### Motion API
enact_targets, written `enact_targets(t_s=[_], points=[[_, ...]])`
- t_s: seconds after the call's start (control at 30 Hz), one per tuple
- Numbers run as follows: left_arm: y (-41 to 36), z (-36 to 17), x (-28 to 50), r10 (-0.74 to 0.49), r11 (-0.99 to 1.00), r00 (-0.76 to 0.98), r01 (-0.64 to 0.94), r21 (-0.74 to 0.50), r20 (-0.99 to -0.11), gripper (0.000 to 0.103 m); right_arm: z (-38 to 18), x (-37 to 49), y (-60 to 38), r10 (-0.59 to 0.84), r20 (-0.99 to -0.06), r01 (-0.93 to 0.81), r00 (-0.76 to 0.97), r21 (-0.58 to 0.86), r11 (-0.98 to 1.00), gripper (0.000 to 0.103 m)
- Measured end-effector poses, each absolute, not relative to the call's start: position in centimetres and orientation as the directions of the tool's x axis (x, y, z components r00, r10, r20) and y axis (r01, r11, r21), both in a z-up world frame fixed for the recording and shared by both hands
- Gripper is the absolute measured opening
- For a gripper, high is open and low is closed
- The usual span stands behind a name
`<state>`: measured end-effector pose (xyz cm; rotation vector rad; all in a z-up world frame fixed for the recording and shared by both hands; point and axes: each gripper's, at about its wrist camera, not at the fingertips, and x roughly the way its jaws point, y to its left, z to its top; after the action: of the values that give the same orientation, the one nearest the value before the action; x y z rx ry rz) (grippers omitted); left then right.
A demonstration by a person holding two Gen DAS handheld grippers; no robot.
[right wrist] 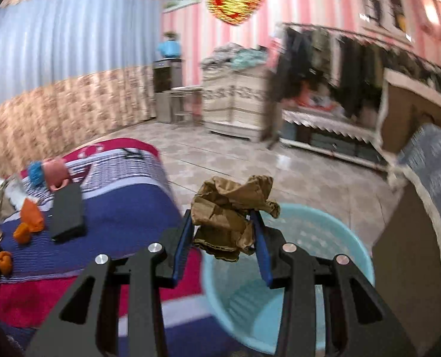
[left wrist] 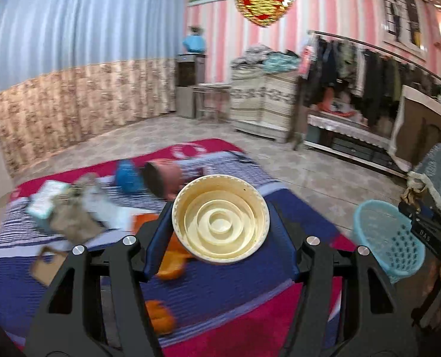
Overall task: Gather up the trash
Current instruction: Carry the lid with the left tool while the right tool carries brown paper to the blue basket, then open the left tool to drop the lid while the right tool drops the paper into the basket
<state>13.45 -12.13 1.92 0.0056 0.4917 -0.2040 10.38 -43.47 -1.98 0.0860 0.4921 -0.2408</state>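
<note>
The right claw (right wrist: 223, 235) pinches a light, springy crumpled brown paper (right wrist: 232, 208) above the blue basket (right wrist: 318, 232), while the left claw (left wrist: 220, 223) grips a stiff cream lid (left wrist: 220, 218) by its rim over the bed (left wrist: 220, 297).

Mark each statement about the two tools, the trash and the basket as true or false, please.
1. The left tool holds a cream plastic lid. True.
2. The right tool is empty. False: it grips crumpled brown paper.
3. The brown paper is above the light blue basket. True.
4. The basket stands on the bed. False: it stands on the floor beside the striped blanket.
5. A black flat object lies on the blanket. True.
</note>
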Motion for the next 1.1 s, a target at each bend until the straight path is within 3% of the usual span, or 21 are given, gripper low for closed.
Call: enact_targets(t_s=[0.17,0.43,0.77,0.9,1.1], points=[[-19.5,-0.3,15.4,-0.308,0.945,0.814,0.323,-0.055,-0.492,0.061,-2.8,9.5,-48.7,-0.285,-0.486,0.371,0.826,0.089,0.924,0.039],[-33.0,-4.7,17.9,-0.454,0.842,0.695,0.539,-0.013,-0.558,0.061,-4.7,9.4,-53.5,-0.355,-0.541,0.464,0.762,0.075,0.883,0.039],[-41.9,-7.9,19.4,-0.503,0.767,0.626,0.641,0.026,-0.596,0.061,-8.0,9.9,-58.1,-0.345,-0.611,0.537,0.713,0.159,0.828,0.039],[-42.3,-7.5,19.5,-0.475,0.788,0.670,0.613,0.064,-0.570,0.089,-8.1,10.2,-57.9,-0.345,-0.607,0.527,0.716,0.147,0.837,0.039],[-38.9,-6.3,21.1,-0.428,0.850,0.708,0.527,0.017,-0.562,0.097,-8.2,10.4,-57.3,-0.337,-0.607,0.518,0.720,0.147,0.842,0.039]])
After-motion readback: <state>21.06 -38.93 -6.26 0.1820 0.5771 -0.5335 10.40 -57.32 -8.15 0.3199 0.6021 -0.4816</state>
